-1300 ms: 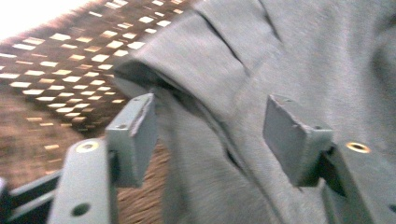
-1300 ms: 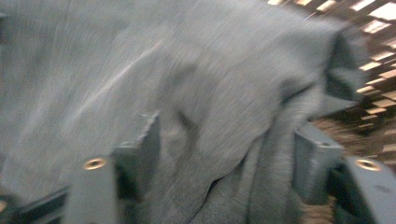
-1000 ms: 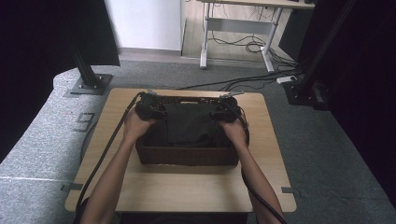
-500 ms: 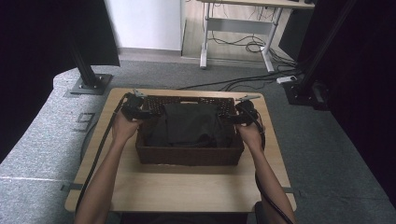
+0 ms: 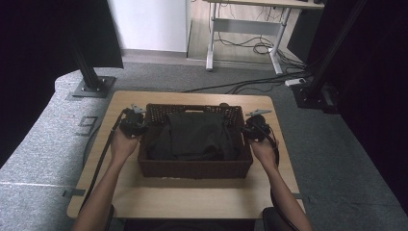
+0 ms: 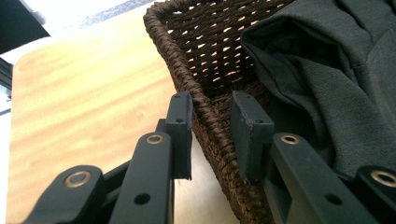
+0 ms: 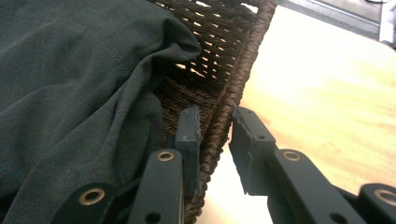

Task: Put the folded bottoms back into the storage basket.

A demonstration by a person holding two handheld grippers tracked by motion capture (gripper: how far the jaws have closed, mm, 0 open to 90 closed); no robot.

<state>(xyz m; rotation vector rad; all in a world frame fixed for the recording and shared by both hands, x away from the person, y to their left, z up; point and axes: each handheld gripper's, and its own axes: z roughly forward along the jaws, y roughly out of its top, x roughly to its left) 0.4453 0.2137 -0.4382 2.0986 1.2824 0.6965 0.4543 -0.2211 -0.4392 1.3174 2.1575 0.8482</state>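
We pinch the basket (image 5: 195, 168) rim with the left gripper (image 6: 212, 135) and right gripper (image 7: 214, 144), jaws having just closed. If we lift unevenly, the thin woven rim may slip and spill the dark cloth (image 5: 192, 137).

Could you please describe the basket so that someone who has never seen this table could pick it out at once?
On the wooden table, midway between the person's two hands, sits the basket. It is rectangular, dark brown woven wicker, and it holds a crumpled dark cloth.
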